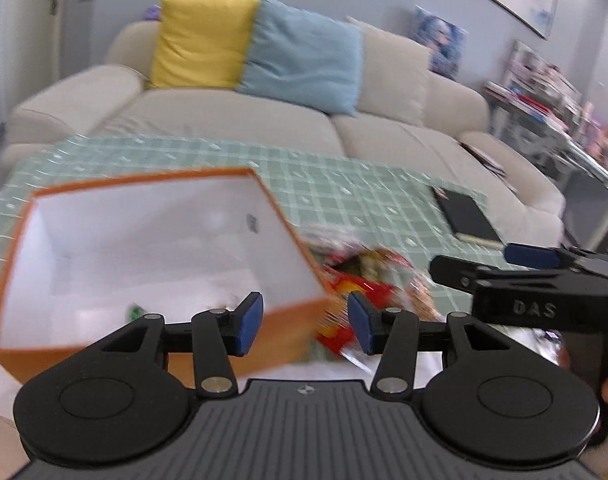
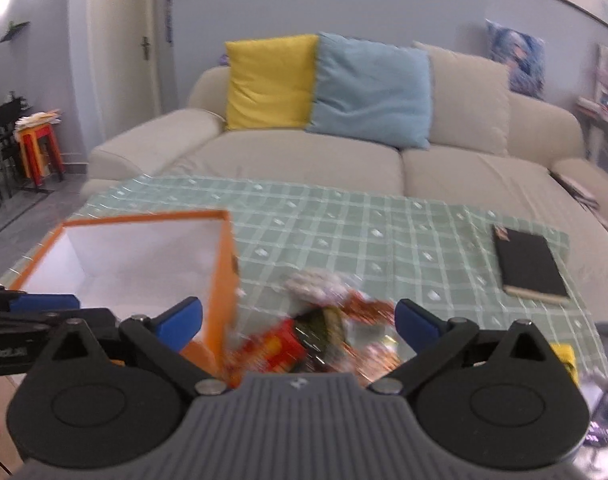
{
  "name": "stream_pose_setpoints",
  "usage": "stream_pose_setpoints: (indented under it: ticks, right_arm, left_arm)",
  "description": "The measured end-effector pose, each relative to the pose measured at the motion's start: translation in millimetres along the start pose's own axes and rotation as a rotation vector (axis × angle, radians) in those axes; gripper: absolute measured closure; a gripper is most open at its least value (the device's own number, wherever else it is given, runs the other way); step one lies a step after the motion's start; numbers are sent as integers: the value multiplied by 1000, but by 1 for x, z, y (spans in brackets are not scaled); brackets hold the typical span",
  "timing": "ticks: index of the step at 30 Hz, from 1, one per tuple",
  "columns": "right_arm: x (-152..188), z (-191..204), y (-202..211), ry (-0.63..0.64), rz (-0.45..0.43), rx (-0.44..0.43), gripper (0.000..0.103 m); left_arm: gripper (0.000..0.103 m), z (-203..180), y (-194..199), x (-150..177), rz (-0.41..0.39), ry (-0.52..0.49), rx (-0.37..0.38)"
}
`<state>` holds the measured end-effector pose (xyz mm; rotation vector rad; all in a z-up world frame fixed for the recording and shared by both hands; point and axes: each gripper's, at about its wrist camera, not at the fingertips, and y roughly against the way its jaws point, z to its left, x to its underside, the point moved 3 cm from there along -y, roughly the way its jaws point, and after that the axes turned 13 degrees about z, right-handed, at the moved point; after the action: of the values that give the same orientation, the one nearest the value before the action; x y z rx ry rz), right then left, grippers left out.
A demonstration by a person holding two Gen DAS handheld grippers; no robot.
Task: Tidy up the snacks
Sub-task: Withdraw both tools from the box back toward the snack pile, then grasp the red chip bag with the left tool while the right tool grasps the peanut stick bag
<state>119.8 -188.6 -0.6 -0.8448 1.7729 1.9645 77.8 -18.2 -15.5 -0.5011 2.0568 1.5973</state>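
Observation:
An orange box [image 1: 300,322] with a white inside stands open on the table, also seen in the right wrist view [image 2: 224,280]. A small green item [image 1: 135,314] lies in it. To its right is a blurred pile of snack packets [image 1: 368,280], red and dark ones among them [image 2: 304,340]. My left gripper [image 1: 306,326] is open, its blue pads either side of the box's near right corner without touching it. My right gripper [image 2: 300,320] is wide open just above the near side of the pile, holding nothing. It also shows at the right of the left wrist view [image 1: 484,260].
The table [image 2: 344,220] has a green checked cloth. A black notebook [image 2: 532,266] lies at its right end, with a yellow item [image 2: 564,356] near the front right edge. Behind the table is a beige sofa [image 2: 304,160] with yellow and blue cushions. A cluttered shelf [image 1: 544,92] stands far right.

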Motion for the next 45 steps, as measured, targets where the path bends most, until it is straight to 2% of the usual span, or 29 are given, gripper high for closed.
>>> stream_pose_setpoints:
  ticks: [2,6,9,11,15,18,21,25,28,32,36,40,42,45]
  right_arm:
    - [11,-18,-3,-31,35,7,4]
    - [24,-49,-19,-103,118,16,4]
    - [34,-65,-32,-129,170,14,4]
    - [38,-69,-40,-139,191,3,4]
    - [41,-69,-55,-142,224,-30,9]
    - [36,-68,-64,-135,231,-47,10]
    - [31,-70,-70,-146,237,-70,11]
    - [26,-75,-78,-157,245,-99,15]
    - [23,-78,-85,-166,259,-127,18]
    - [22,-82,-100,-191,294,-159,18]
    - [24,-82,-116,-196,334,-170,22]
    - [26,-81,-126,-203,359,-174,25]
    - [27,-81,-129,-200,368,-173,29]
    - [29,-80,-131,-198,380,-179,41]
  left_arm:
    - [36,-11,-10,4,35,-16,30]
    - [35,-27,-34,10,107,-42,81]
    - [35,-38,-53,16,155,-74,71]
    - [35,-45,-64,16,162,-97,45]
    - [35,-62,-67,16,115,-198,-16]
    - [35,-77,-66,10,66,-299,-112]
    - [41,-92,-72,6,55,-402,-201]
    - [48,-107,-86,1,58,-506,-250]
    - [49,-111,-101,-5,86,-570,-310]
    - [49,-108,-124,-14,179,-600,-374]
    - [49,-100,-139,-20,248,-575,-392]
    - [49,-102,-149,-19,272,-619,-426]
    - [52,-103,-154,-18,288,-630,-432]
    - [61,-103,-159,-18,302,-626,-433]
